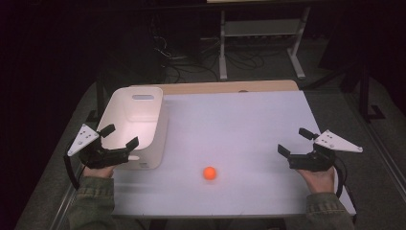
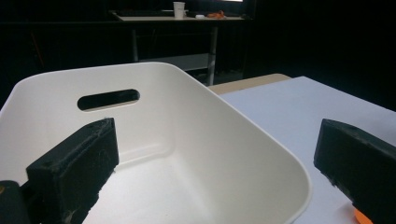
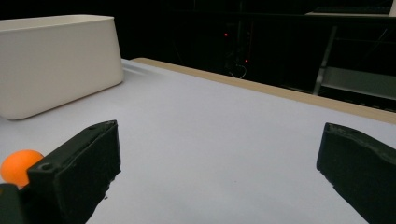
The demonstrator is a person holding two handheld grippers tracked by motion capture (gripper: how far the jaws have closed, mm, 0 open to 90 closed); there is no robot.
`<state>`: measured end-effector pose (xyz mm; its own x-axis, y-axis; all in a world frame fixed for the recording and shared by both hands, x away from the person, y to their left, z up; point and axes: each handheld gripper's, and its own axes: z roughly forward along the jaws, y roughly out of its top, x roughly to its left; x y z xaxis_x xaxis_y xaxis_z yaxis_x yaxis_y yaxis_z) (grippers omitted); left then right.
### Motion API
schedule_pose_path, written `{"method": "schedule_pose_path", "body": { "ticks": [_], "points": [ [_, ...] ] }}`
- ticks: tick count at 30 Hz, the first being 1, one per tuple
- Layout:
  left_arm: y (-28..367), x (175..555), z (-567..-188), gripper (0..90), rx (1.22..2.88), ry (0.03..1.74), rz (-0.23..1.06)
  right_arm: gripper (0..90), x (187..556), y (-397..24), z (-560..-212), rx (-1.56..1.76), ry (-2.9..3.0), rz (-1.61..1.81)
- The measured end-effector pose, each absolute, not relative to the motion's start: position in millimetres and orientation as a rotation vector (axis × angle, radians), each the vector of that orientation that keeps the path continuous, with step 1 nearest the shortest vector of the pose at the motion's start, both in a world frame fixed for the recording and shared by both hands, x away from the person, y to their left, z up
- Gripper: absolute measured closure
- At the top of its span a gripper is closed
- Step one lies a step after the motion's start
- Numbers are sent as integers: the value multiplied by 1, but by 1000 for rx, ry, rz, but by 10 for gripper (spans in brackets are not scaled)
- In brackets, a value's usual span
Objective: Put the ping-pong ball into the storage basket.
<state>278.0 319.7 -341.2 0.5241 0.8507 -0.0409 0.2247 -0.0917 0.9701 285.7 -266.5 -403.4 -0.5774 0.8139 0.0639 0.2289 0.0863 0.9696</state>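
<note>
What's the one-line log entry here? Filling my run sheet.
left gripper: open, over bin | right gripper: open | ball: on table

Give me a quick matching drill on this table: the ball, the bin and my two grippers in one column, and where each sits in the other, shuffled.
Things:
1. orange ball
2. white bin
3. left gripper
4. right gripper

Places:
A. open, over the bin's near end
B. open, above the table's right side
C. lying free on the white tabletop, near the front edge
D. standing at the table's left edge, with nothing in it

Pairs: 1-C, 2-D, 3-A, 4-B
</note>
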Motion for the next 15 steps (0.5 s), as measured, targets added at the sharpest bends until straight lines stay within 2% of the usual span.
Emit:
{"method": "schedule_pose_path", "body": {
  "ticks": [15],
  "points": [
    [302,281,-324,0,1715,860,689,0,286,-263,-404,1012,1892,1516]
  ]
}}
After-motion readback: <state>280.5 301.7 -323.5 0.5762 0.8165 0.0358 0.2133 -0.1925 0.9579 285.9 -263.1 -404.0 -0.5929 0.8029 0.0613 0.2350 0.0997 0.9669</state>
